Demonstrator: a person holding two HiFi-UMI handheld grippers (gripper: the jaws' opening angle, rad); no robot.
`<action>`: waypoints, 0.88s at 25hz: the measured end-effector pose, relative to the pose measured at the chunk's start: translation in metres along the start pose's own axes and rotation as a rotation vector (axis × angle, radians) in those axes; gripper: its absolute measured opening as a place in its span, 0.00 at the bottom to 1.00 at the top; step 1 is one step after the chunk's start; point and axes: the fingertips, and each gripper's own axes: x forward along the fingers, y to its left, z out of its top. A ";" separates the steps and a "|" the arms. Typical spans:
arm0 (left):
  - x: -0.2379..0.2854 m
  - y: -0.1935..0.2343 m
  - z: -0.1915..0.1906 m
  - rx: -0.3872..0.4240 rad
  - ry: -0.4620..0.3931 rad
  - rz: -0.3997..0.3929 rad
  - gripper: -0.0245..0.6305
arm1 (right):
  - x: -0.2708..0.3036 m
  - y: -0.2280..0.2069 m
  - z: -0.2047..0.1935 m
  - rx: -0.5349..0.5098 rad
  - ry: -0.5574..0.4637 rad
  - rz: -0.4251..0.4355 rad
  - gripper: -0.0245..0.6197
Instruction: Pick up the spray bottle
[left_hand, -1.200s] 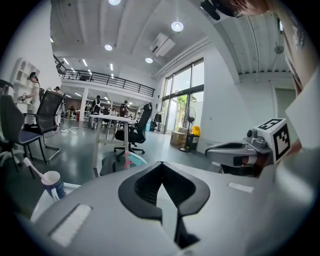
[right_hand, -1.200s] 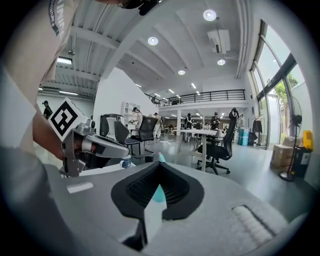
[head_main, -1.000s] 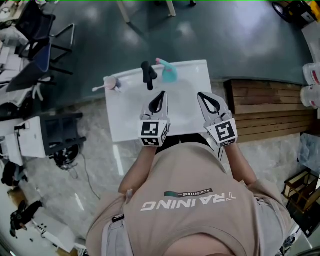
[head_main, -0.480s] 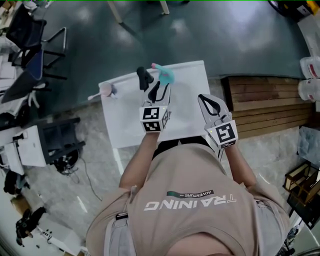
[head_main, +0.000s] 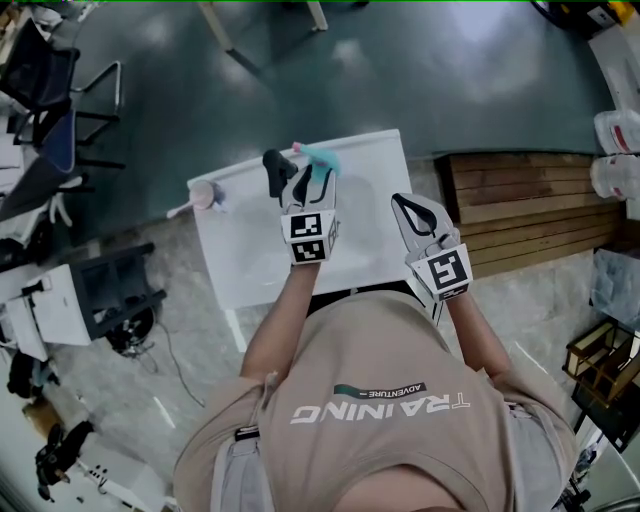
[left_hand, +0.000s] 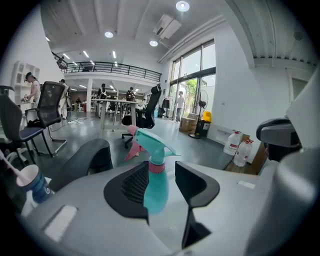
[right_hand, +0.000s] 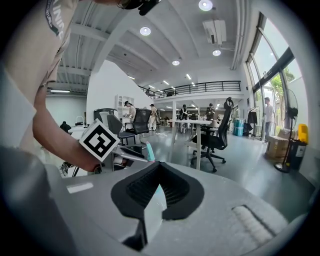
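Left fingers (left_hand: 125, 187), just opening, straddle spray bottle (left_hand: 156, 187) (black tool (head_main: 274, 172), I think, alongside); right fingers (right_hand: 175, 195) together.

Spray bottle (left_hand: 155, 187): teal body, pink collar and trigger. Bench (head_main: 250, 250): plain white. Left tongs (left_hand: 162, 175) and right tongs (right_hand: 159, 175): pale grey shells, black ribbed pads. Marker cubes (head_main: 311, 237): black squares on white. Shirt (head_main: 390, 420): beige. Floor (head_main: 450, 80): dark grey-green.
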 end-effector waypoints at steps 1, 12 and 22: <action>0.003 0.001 0.001 -0.001 0.000 0.012 0.32 | 0.000 -0.002 0.000 0.000 0.000 0.002 0.04; 0.025 0.006 0.004 0.029 0.012 0.040 0.34 | 0.008 -0.012 -0.003 0.010 0.010 0.034 0.04; 0.032 0.009 0.010 0.054 -0.013 0.075 0.28 | 0.010 -0.021 -0.009 0.016 0.025 0.049 0.04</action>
